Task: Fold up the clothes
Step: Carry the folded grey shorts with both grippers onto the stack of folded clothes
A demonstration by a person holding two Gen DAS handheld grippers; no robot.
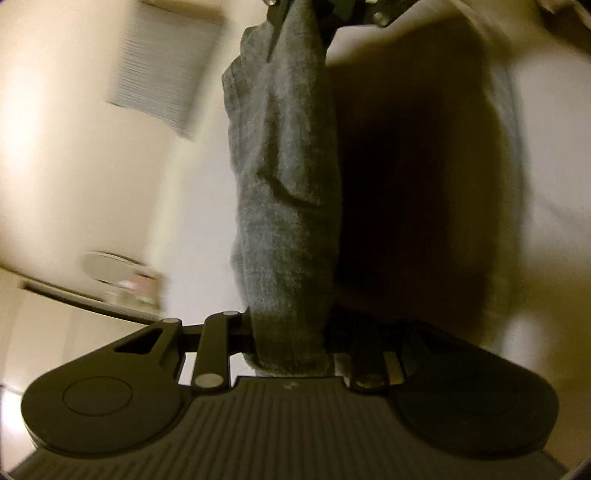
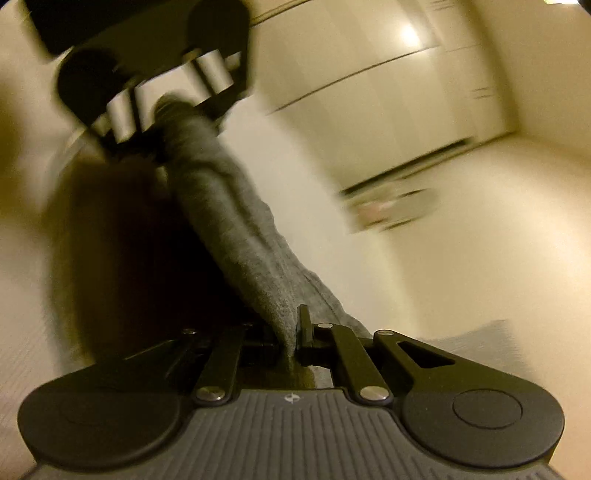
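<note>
in the left wrist view, nearest us, our left gripper (image 1: 288, 354) is clamped on one end of the grey garment (image 1: 284, 206), which runs as a taut bunched band straight away to our right gripper (image 1: 295, 22) at the top edge, also pinching it. the right wrist view gives the reverse: our right gripper (image 2: 295, 343) bites the cloth edge (image 2: 236, 221) between its closed jaws, and the band stretches up and left to the left gripper (image 2: 162, 96), whose body and silver links we see only here, blurred.

only the left view shows the slatted grey panel (image 1: 166, 70) on the pale wall at upper left. both show a blurred roundish object (image 1: 110, 269), (image 2: 391, 206) by a dark ledge, too smeared to name. a deep shadow (image 1: 417, 177) lies beside the band on the pale surface (image 1: 195, 221).

the garment hangs between the two claws, off the surface. open pale room lies on the band's far side from the shadow in each view.
</note>
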